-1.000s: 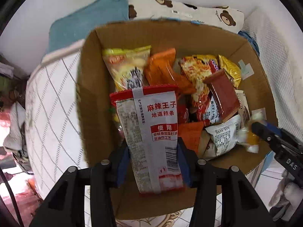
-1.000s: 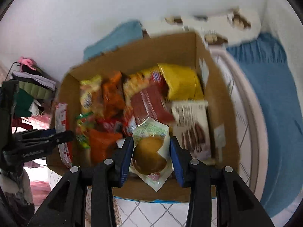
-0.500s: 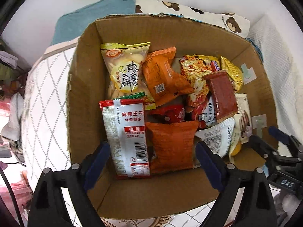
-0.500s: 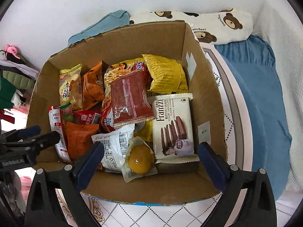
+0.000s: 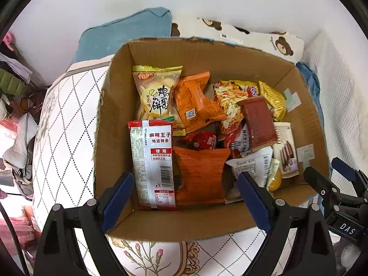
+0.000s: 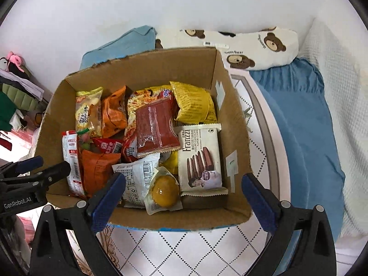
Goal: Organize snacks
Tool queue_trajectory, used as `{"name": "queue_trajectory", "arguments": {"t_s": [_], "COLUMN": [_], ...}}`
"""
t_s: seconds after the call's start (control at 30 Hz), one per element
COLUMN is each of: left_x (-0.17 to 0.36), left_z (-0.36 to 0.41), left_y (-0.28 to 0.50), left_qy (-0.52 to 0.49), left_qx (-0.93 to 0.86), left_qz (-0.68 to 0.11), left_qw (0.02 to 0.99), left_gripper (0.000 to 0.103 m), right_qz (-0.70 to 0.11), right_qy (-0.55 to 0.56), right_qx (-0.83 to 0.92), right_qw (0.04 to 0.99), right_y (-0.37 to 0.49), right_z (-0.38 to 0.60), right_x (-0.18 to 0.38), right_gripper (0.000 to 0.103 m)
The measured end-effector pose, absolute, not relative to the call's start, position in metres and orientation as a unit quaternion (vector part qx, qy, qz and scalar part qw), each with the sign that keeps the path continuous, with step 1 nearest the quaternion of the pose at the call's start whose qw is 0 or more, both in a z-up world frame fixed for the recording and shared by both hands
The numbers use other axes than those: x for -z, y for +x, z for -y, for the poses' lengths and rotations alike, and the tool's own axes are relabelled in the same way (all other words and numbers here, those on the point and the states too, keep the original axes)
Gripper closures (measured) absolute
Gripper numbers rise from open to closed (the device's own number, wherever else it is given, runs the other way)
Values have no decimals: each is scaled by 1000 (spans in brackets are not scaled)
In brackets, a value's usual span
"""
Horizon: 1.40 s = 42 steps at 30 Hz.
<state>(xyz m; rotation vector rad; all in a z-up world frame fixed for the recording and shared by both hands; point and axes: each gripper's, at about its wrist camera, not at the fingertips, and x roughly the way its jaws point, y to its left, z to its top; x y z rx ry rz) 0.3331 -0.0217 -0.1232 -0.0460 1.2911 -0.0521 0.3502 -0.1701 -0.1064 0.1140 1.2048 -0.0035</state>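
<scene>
A cardboard box [image 5: 184,225] [image 6: 239,124] on the bed holds several snack packets. My left gripper [image 5: 185,197] is open and empty above the box's near wall. Just beyond it lies a red-and-white spicy strip packet [image 5: 153,163] [image 6: 71,161] at the box's left side, beside an orange packet [image 5: 201,174]. My right gripper [image 6: 182,194] is open and empty above the near wall. Below it lies a clear packet with a yellow egg yolk pastry [image 6: 164,191] [image 5: 274,179], next to a Franzzi cookie pack [image 6: 201,158].
The box sits on a quilted bed cover [image 6: 184,250]. A blue blanket [image 6: 303,138] lies to the right, a bear-print pillow [image 6: 253,46] and a teal pillow [image 5: 124,36] behind it against the white wall. Clothes [image 6: 16,96] pile at the left.
Both grippers opened and drew back. The left let the red-and-white packet drop into the box's left side; the right let the egg yolk pastry packet drop at the near wall.
</scene>
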Motion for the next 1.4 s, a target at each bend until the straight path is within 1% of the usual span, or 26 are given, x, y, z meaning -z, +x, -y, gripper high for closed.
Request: {"name": "queue_trajectory", "arguments": {"t_s": [0.3, 0.53, 0.83, 1.03, 1.07, 1.1, 1.4], "left_x": [81, 42, -12, -28, -31, -34, -52], "left_z": [28, 24, 20, 16, 16, 15, 7], "left_y": [282, 230, 163, 132, 125, 120, 98], "left_qy": [-11, -24, -15, -11, -9, -8, -18], "left_qx": [10, 7, 2, 2, 1, -3, -8], "left_qz": [-543, -497, -436, -417, -410, -403, -377], "left_qw": [840, 867, 900, 909, 912, 915, 926], "left_gripper": [11, 11, 11, 11, 9, 1, 1], "right_qz": [-515, -467, -421, -392, -386, -381, -357], "right_qy": [47, 41, 37, 32, 30, 29, 24], "right_qx": [-8, -12, -20, -24, -22, -21, -16], "right_qw": [856, 883, 906, 919, 922, 924, 933], "right_y": [309, 254, 180, 137, 130, 125, 92], "right_z": [168, 163, 152, 143, 142, 141, 138], "right_x": [59, 13, -41, -72, -77, -82, -107], "right_gripper": [0, 0, 0, 0, 0, 0, 0]}}
